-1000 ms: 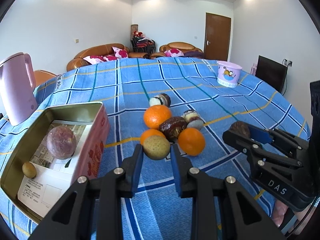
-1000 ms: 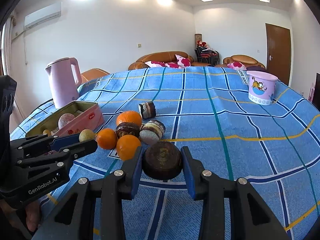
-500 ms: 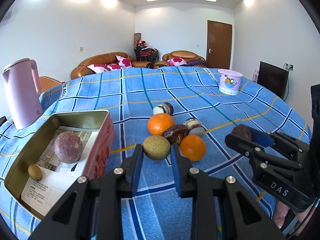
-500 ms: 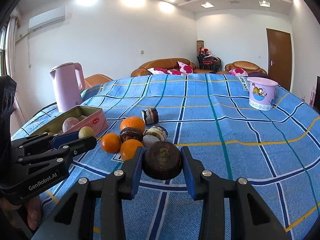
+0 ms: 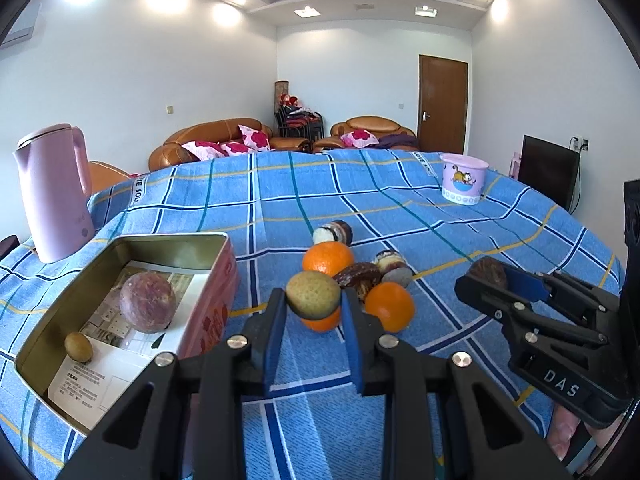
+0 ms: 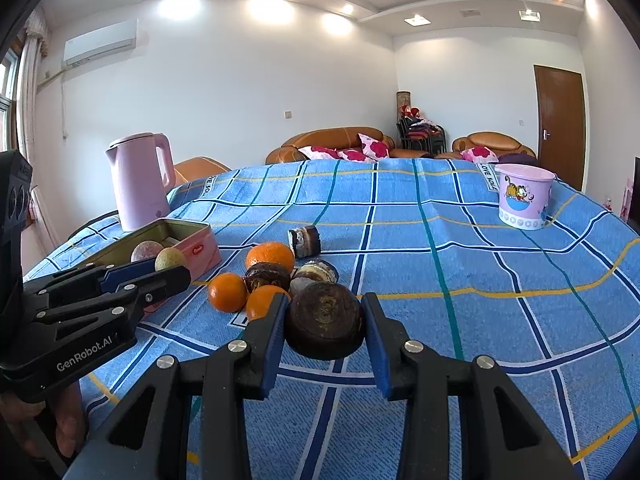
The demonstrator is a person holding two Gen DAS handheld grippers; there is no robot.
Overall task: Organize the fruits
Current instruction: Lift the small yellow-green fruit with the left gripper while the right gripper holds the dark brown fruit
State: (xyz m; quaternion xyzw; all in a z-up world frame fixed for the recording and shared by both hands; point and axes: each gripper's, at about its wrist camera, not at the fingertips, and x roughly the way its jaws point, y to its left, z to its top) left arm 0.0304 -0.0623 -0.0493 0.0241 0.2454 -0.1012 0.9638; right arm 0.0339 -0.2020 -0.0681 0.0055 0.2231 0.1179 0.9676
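While its long side lies crosswise, a green fruit [image 5: 313,295] is squeezed by the left gripper [image 5: 313,312]; a dark round fruit [image 6: 325,327] is pinched by the right gripper [image 6: 325,330].

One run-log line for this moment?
left gripper: shut on green fruit | right gripper: shut on dark fruit | tin: two fruits inside

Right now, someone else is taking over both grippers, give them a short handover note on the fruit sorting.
Left gripper: shut on a greenish-brown fruit, lifted beside the tin.
Right gripper: shut on a dark brown round fruit, above the tablecloth.
Done: purple fruit and small brown fruit lie in the tin.
Left: both held fruits, three oranges and the dark pieces in the pile.
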